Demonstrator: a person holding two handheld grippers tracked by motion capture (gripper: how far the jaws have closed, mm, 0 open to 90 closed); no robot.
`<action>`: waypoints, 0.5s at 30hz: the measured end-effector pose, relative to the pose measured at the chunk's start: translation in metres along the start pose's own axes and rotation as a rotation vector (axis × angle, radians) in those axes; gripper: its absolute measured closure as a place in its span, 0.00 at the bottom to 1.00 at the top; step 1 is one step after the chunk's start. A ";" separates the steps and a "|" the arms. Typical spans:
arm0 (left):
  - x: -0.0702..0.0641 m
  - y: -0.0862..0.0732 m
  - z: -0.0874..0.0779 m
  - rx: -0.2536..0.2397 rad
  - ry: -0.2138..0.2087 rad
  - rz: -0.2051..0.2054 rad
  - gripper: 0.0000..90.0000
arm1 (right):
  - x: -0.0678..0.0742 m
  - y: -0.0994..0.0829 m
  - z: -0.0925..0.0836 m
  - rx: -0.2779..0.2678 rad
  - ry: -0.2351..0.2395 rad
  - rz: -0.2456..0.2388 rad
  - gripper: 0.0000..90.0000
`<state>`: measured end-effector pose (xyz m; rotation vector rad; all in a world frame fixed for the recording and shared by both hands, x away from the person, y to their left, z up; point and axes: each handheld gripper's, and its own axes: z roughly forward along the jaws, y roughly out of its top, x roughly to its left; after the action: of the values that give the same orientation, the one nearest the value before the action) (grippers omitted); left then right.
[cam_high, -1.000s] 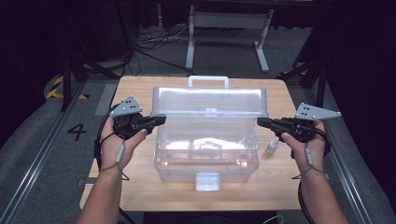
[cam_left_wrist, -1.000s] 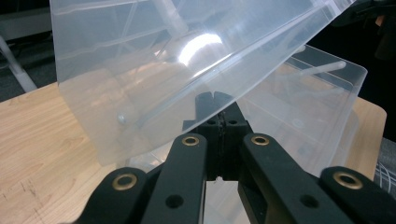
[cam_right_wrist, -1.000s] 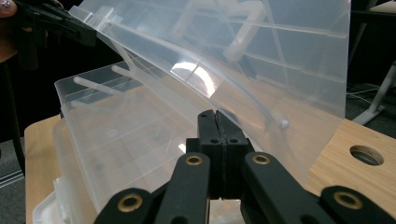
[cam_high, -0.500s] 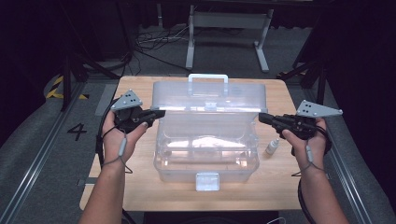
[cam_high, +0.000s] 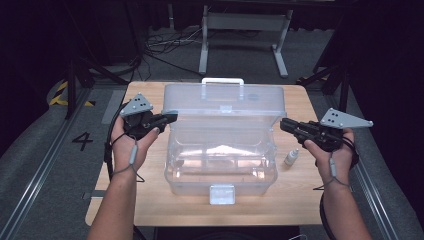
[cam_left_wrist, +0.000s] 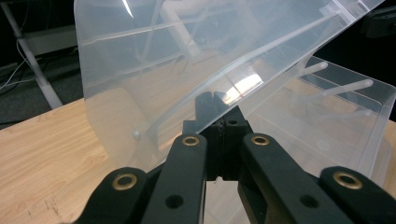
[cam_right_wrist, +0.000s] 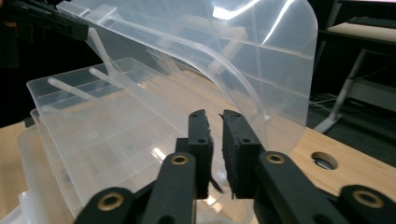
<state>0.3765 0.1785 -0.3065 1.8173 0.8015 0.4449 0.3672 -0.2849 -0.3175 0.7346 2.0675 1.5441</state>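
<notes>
Clear plastic storage box (cam_high: 220, 160) sits on the wooden table (cam_high: 300, 205) between the two grippers, its hinged lid (cam_high: 225, 102) raised and tilted back. The lid's lower edge runs from one pair of jaws to the other. Inside, moulded dividers split the tray into compartments; I cannot make out anything lying in them. The box is see-through all over, with a white handle (cam_high: 222, 81) on the lid's far edge and a latch tab (cam_high: 222, 194) at the near wall.

The left gripper (cam_left_wrist: 215, 105) has its jaws pinched together on the lid's edge. The right gripper (cam_right_wrist: 214, 122) has just been opening: its jaws stand a narrow gap apart, the lid edge just beyond the tips, not pressed. A small white bottle (cam_high: 291, 157) stands on the table just below the right jaws.
</notes>
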 end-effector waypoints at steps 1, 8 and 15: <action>0.000 0.000 0.000 0.000 0.002 0.002 1.00 | 0.002 0.001 -0.001 0.007 -0.011 -0.005 0.78; 0.002 0.000 0.000 -0.002 -0.006 0.000 1.00 | 0.009 0.003 -0.010 0.016 -0.139 -0.050 0.63; 0.002 0.001 0.000 -0.001 -0.010 -0.002 1.00 | 0.001 0.001 0.010 0.022 -0.152 -0.066 0.53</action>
<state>0.3782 0.1797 -0.3060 1.8163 0.7958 0.4347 0.3725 -0.2767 -0.3190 0.7590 1.9794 1.3878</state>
